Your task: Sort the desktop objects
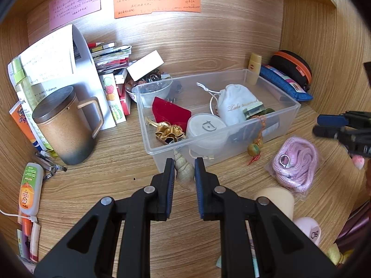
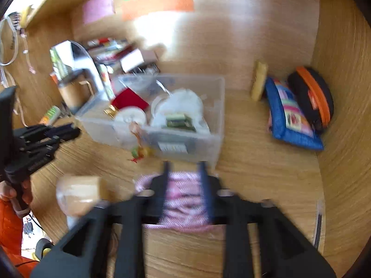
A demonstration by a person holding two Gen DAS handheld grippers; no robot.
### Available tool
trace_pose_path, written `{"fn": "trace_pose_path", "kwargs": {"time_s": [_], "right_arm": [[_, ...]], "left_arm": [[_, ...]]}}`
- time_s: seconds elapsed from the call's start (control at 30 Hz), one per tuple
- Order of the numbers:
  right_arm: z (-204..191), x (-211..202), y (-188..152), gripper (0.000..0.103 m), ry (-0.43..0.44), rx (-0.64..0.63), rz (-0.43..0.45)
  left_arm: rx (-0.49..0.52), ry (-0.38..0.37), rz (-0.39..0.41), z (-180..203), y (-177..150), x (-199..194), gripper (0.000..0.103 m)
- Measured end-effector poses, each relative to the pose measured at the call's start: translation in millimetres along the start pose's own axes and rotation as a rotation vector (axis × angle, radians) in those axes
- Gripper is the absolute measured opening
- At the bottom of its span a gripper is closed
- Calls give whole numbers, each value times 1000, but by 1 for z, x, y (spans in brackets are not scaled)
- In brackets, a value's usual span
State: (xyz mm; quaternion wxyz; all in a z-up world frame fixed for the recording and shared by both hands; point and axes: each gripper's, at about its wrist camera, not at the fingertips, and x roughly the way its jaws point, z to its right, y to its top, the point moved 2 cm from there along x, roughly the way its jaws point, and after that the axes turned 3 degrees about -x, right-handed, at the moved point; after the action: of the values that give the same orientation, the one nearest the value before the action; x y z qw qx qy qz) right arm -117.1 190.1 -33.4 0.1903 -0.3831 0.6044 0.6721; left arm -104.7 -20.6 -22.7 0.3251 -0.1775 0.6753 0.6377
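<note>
Spiral beige seashell [image 1: 184, 169]: clamped between the pads of the left hand-held gripper [image 1: 184, 172], tip toward the bin, just at its near wall.
Clear plastic storage bin [image 1: 287, 113]: on the wooden table [image 1: 116, 162], holding a white drawstring pouch [image 1: 236, 103], red velvet pouch [image 1: 170, 112] and round white tin [image 1: 206, 127].
Right hand-held gripper [image 2: 185, 180]: jaws parted, over the pink coiled cord in its clear bag [image 2: 183, 197]; blurred, contact unclear.
Brown lidded ceramic mug [image 1: 67, 125]: upright, left of the bin.

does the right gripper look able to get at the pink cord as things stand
Probably yes. The right gripper is open, its fingers straddling the pink cord, which lies on bare desk with nothing over it. The view is blurred, so contact is unclear.
</note>
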Motion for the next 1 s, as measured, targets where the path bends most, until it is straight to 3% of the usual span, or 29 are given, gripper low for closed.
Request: {"fn": "trace_pose_path", "kwargs": {"time_s": [0.07, 0.17, 0.3, 0.43, 0.5, 0.63, 0.7, 0.77, 0.83, 0.9, 1.0], "right_arm": [[7, 3, -7, 87, -1, 35, 10], [8, 15, -13, 87, 15, 33, -35], [4, 46, -24, 87, -27, -10, -138], [9, 53, -31, 93, 81, 47, -145], [10, 57, -36, 103, 160, 87, -153], [-5, 57, -42, 101, 164, 23, -136], [-14, 55, -42, 85, 186, -15, -121], [-18, 54, -44, 83, 187, -27, -113], [-19, 53, -44, 69, 194, -25, -108], [-15, 51, -43, 43, 195, 2, -101], [-10, 48, -41, 30, 201, 25, -91]], "left_arm": [[4, -3, 1, 1, -1, -1, 16], [3, -7, 1, 3, -2, -3, 16], [-1, -22, -2, 5, -3, -4, 16], [9, -44, -2, 11, -5, -7, 16], [16, -57, 3, 15, -5, -10, 16], [32, -67, 6, 22, -6, -12, 16], [33, -68, 2, 24, -6, -10, 16], [31, -65, -2, 24, -7, -9, 16], [27, -62, -4, 23, -8, -8, 16], [22, -61, -5, 22, -8, -9, 16], [18, -55, 0, 19, -7, -10, 16]]}}
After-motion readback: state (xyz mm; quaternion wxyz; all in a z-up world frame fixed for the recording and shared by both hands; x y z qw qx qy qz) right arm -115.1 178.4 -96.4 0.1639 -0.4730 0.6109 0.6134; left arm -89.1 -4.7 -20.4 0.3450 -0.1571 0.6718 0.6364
